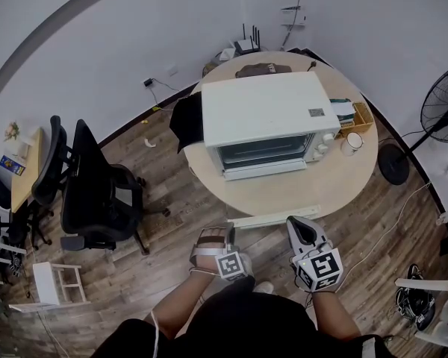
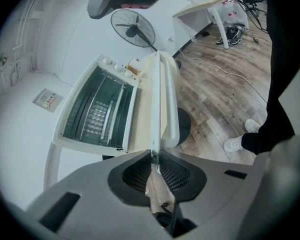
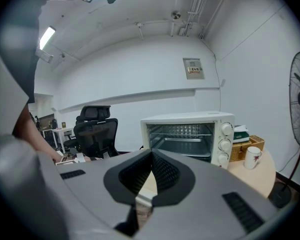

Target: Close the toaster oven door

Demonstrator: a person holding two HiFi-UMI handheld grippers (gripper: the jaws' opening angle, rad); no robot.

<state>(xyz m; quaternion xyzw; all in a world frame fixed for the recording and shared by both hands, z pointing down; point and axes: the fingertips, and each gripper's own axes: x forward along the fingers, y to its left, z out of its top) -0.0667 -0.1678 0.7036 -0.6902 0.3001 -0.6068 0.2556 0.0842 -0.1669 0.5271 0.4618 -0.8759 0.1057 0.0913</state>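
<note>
Left gripper (image 1: pixel 225 231) and right gripper (image 1: pixel 300 226) at the near edge of the bench (image 1: pixel 343 189).
Left jaws pinch the end of one white bar (image 1: pixel 276 217); right jaws pressed together, empty. One oven (image 1: pixel 261 110) mid-bench, open, three knobs (image 3: pixel 224 145); one mug (image 1: pixel 352 142) right.

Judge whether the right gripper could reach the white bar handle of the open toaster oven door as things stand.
Probably yes. The right gripper is right beside the white bar handle, nothing between them; the left gripper pinches the door only at its left end, leaving the rest free.
</note>
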